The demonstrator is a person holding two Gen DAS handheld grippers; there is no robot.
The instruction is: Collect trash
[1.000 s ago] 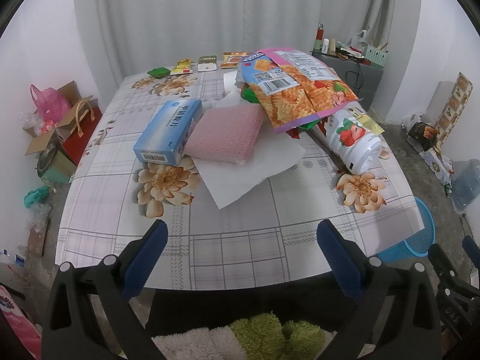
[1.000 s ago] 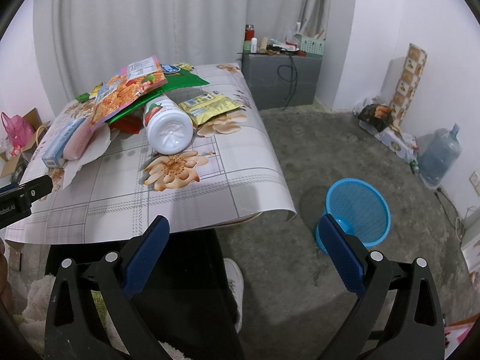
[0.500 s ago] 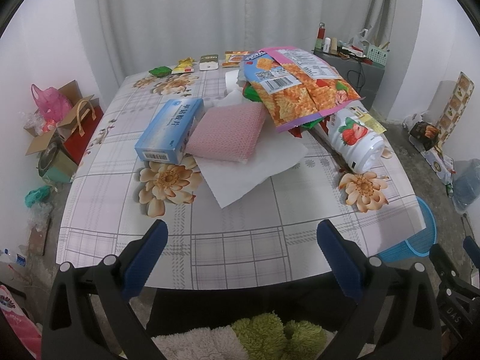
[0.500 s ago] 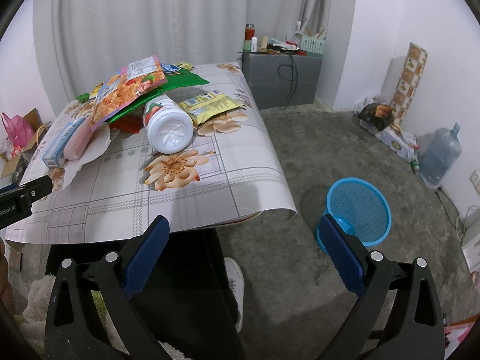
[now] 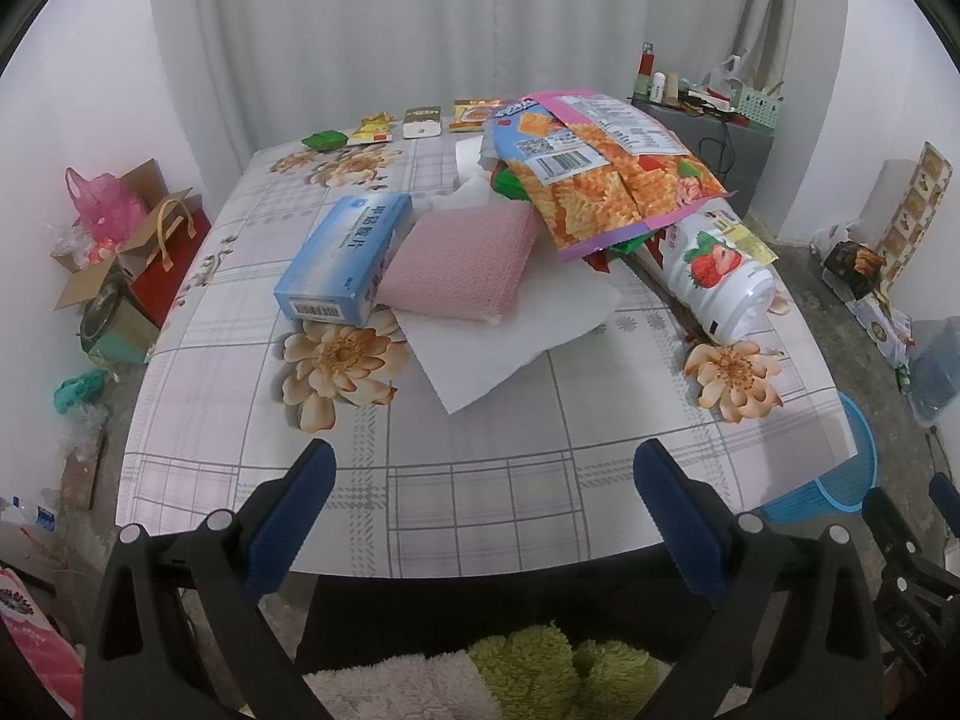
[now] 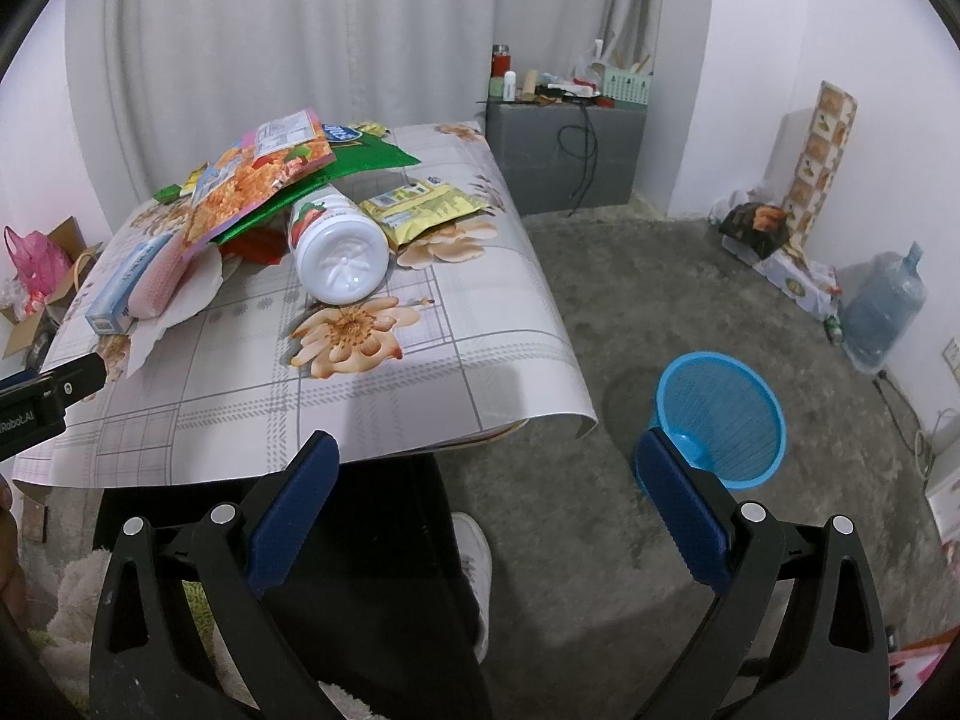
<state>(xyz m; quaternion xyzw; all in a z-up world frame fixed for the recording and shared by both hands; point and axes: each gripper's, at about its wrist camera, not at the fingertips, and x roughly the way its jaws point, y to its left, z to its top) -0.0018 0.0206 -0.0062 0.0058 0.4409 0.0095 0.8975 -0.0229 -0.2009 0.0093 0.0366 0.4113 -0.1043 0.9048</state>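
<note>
A heap of trash lies on the flowered table (image 5: 480, 480): a blue box (image 5: 345, 255), a pink packet (image 5: 462, 267), a white paper sheet (image 5: 510, 342), an orange snack bag (image 5: 606, 168) and a white strawberry bottle (image 5: 714, 276) on its side. In the right wrist view the bottle (image 6: 339, 246) lies beside a yellow packet (image 6: 420, 210). A blue basket (image 6: 720, 417) stands on the floor right of the table. My left gripper (image 5: 480, 492) is open and empty over the near table edge. My right gripper (image 6: 486, 480) is open and empty beyond the table's corner, above the floor.
Small wrappers (image 5: 420, 120) lie at the table's far edge. Boxes and bags (image 5: 120, 252) stand on the floor at left. A grey cabinet (image 6: 564, 150) stands behind the table. A water jug (image 6: 885, 306) and packages (image 6: 774, 240) line the right wall.
The left wrist view has shifted slightly, so the table items sit a little right and lower. The right gripper has barely moved. Both stay open.
</note>
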